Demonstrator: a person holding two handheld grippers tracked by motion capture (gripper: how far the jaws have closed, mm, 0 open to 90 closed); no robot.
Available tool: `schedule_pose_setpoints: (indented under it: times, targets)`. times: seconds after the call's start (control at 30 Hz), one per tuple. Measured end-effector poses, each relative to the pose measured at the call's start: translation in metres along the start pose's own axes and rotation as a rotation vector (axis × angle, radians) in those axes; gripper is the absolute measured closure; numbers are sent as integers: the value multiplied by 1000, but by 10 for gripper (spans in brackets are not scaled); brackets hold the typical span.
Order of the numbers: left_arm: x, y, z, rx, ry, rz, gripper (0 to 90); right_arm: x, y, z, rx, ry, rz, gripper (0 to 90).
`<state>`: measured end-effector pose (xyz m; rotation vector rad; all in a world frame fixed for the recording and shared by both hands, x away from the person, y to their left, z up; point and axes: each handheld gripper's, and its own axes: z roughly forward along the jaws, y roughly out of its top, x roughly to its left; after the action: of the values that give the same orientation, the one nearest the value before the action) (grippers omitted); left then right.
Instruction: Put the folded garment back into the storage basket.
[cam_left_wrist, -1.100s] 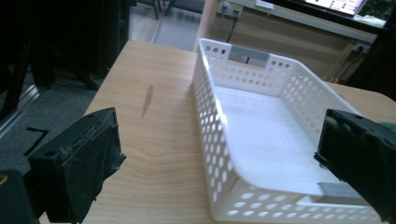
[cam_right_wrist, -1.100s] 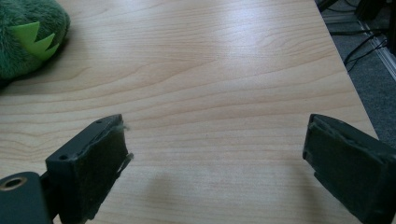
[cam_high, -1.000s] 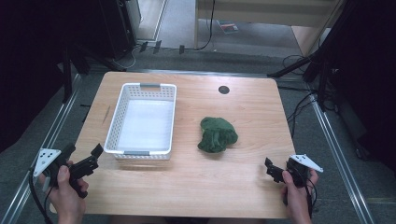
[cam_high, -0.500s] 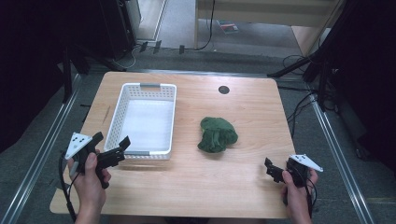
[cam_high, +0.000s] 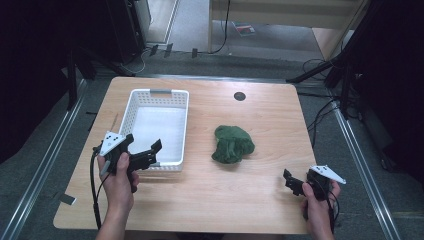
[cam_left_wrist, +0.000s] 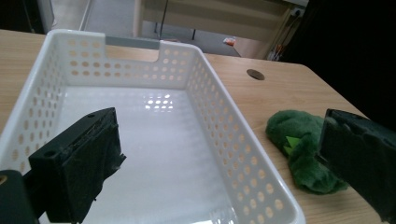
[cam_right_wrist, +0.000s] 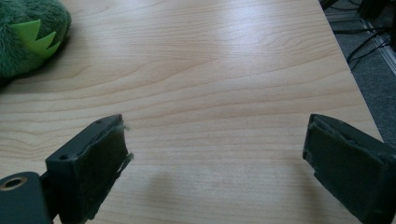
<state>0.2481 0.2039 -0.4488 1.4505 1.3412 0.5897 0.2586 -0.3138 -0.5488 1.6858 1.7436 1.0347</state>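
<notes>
A light wooden table (cam_high: 260, 130) is standing at the centre of the high view, a dark round grommet (cam_high: 239, 96) sitting near its far edge. Grey floor (cam_high: 45, 150) is surrounding it, with metal rails (cam_high: 367, 165) running along both sides. Black cables (cam_high: 320, 107) are trailing at right, and pale wooden furniture (cam_high: 285, 10) is showing at the top.

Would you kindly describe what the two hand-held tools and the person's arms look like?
Both the left tool and the right tool are black, with two blocky padded jaws and a pale three-cornered plate on top. A black cable trails from each. The forearms are bare, without sleeves.
</notes>
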Motion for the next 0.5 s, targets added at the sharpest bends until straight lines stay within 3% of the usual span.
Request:
schedule_pose_setpoints:
  times: [0.33,0.5]
  targets:
    - [-22,3,19,28,-36,25,1,-2,0,1,12,7,12,62]
    - [-40,2,33,46,-72,40,0,-1,0,1,11,7,11,60]
